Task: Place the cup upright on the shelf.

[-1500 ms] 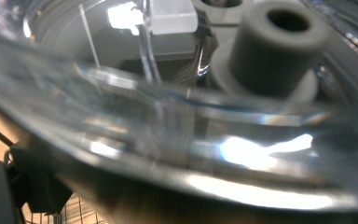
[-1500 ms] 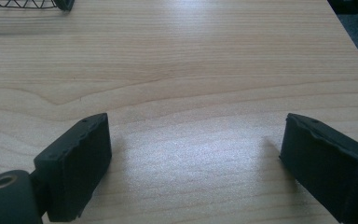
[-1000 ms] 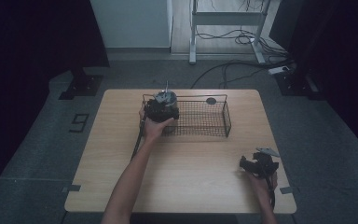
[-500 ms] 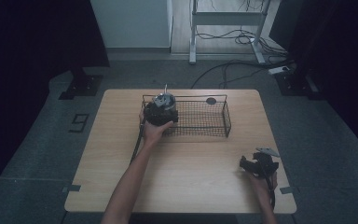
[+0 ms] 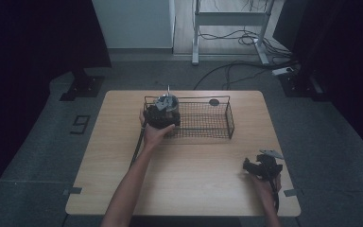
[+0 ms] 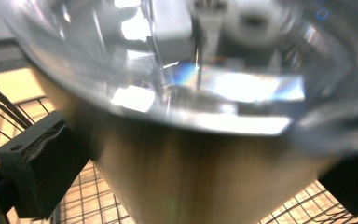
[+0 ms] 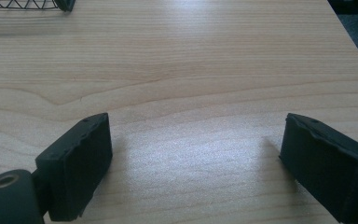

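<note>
One black wire basket point(image 5: 203, 124) stands at the far middle of the wooden table point(image 5: 184, 175). The left gripper point(image 5: 162, 113) hangs over the basket's left end with its jaws clamped on one clear glass cup point(image 6: 200, 107), held just above the mesh floor. One small dark round thing point(image 5: 213, 101) lies by the basket's far rim. The right gripper point(image 7: 196, 163) rests near the table's right front corner, jaws spread wide over bare wood.
</note>
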